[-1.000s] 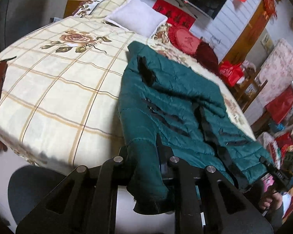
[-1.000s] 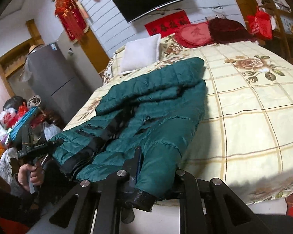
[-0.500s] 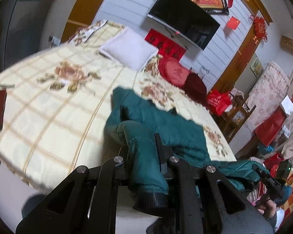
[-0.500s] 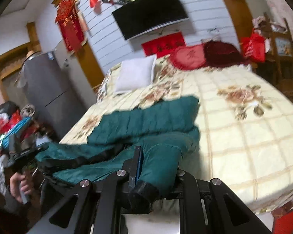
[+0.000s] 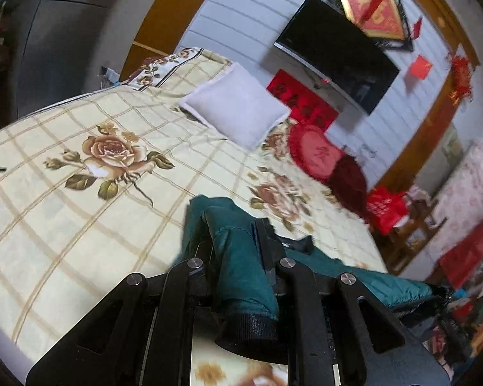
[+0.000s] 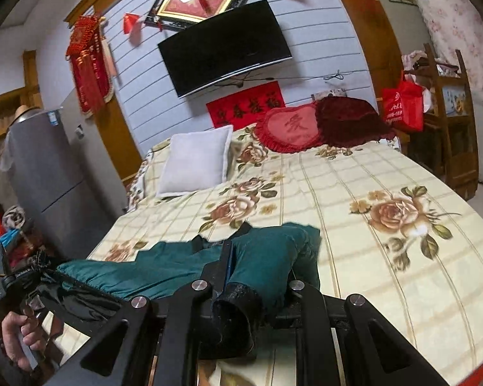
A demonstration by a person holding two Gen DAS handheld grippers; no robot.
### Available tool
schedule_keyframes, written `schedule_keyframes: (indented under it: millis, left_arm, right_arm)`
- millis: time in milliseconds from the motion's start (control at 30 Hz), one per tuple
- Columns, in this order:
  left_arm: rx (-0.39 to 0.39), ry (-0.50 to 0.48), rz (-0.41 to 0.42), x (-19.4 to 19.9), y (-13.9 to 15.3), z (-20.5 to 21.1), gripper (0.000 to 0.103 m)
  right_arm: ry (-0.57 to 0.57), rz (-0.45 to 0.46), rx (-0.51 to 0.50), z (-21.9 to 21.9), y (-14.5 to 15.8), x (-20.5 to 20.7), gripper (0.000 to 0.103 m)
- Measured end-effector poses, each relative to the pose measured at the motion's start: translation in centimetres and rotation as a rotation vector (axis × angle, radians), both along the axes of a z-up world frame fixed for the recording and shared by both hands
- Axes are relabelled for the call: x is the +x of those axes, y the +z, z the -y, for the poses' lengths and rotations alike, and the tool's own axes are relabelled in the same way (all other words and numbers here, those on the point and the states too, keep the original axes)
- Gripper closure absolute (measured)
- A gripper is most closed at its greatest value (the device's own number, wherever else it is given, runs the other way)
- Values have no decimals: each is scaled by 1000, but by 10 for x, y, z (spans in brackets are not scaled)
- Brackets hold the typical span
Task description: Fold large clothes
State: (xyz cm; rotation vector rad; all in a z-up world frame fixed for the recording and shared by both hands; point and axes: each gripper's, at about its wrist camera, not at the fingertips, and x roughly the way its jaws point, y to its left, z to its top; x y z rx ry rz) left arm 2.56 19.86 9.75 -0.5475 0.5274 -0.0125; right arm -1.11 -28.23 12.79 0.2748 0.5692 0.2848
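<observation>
Left gripper (image 5: 238,251) and right gripper (image 6: 257,267) each clamping ribbed cuff of dark-green quilted puffer jacket (image 6: 164,267); lifting evenly, keeping sleeves level above floral checked bedspread (image 5: 80,193).

Left gripper (image 5: 238,251) and right gripper (image 6: 257,263): matte black plastic linkage arms, each with four round silver screws. Bare-skinned hand (image 6: 16,337).
</observation>
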Motion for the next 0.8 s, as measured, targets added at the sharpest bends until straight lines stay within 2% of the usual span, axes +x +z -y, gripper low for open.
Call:
schedule_keyframes:
  millis: [133,333,567,700,800]
  left_arm:
    - [66,15,-41,56,-22,10,90]
    - [174,46,-75,115,-59,27,89]
    - [158,84,-106,153,-101,25,89]
    - [165,64,-144,169,-122,29,87]
    - [129,47,-187,179,-129,27,85]
  right_arm:
    - [-54,-47,17,-1,-31,58,88]
    - [-114,-115,8,-9,-88,126,88]
    - [-118,-176,16,-15,-133,177,88]
    - [-103,-211,5,-18,-151,191,85]
    - [-95,-253,-14,-23,-158,200,81]
